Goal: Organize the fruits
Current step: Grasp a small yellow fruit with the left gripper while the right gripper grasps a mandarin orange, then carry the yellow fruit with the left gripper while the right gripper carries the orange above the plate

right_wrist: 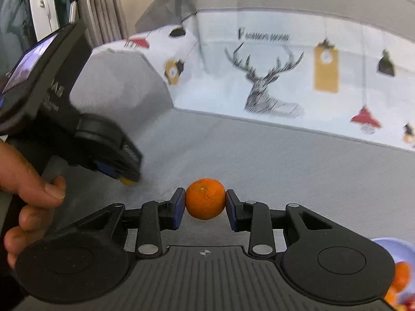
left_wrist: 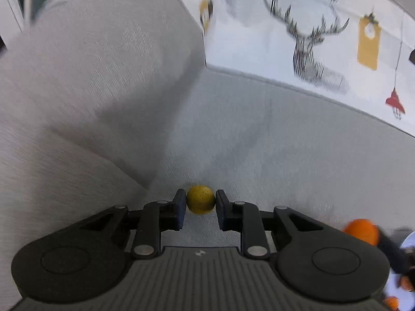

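Observation:
My left gripper [left_wrist: 201, 200] is shut on a small round yellow fruit [left_wrist: 200, 199], held over the grey sofa seat [left_wrist: 259, 142]. My right gripper [right_wrist: 205, 199] is shut on an orange tangerine [right_wrist: 205, 198], also above the seat. In the right wrist view the left gripper [right_wrist: 128, 180] shows at the left, held by a hand, with the yellow fruit [right_wrist: 127, 181] peeking from its tip. In the left wrist view the tangerine [left_wrist: 361, 232] shows at the lower right, next to a white bowl [left_wrist: 411, 243] with several orange fruits.
A grey sofa armrest [left_wrist: 90, 64] rises on the left. A white cushion with a deer print [left_wrist: 311, 39] lines the back. The white bowl [right_wrist: 394, 248] holding orange and red fruits sits at the lower right of the right wrist view.

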